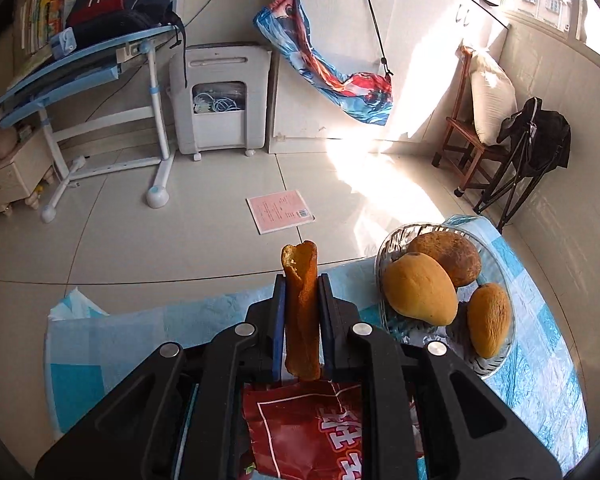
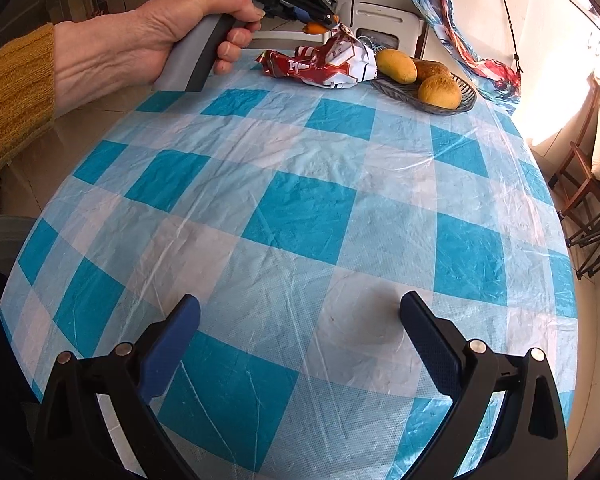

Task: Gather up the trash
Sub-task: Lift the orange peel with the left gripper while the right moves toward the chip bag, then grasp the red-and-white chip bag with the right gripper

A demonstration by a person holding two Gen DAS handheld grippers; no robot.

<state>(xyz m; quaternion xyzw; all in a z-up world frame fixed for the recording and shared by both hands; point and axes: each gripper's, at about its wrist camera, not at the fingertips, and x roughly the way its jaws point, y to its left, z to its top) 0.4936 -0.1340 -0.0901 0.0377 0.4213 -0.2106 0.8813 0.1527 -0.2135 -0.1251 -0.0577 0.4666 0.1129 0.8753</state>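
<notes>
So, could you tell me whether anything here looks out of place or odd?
A crumpled red wrapper lies on the tablecloth beside the fruit basket. A pink booklet lies on the floor. The left tongs grip a peel.

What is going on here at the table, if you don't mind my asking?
A person is clearing trash with a handheld gripper in each hand. The left gripper is shut on a strip of orange peel, held above a crumpled red wrapper that lies beside a basket of mangoes. The right gripper hangs open over the bare checked tablecloth, holding nothing.
</notes>
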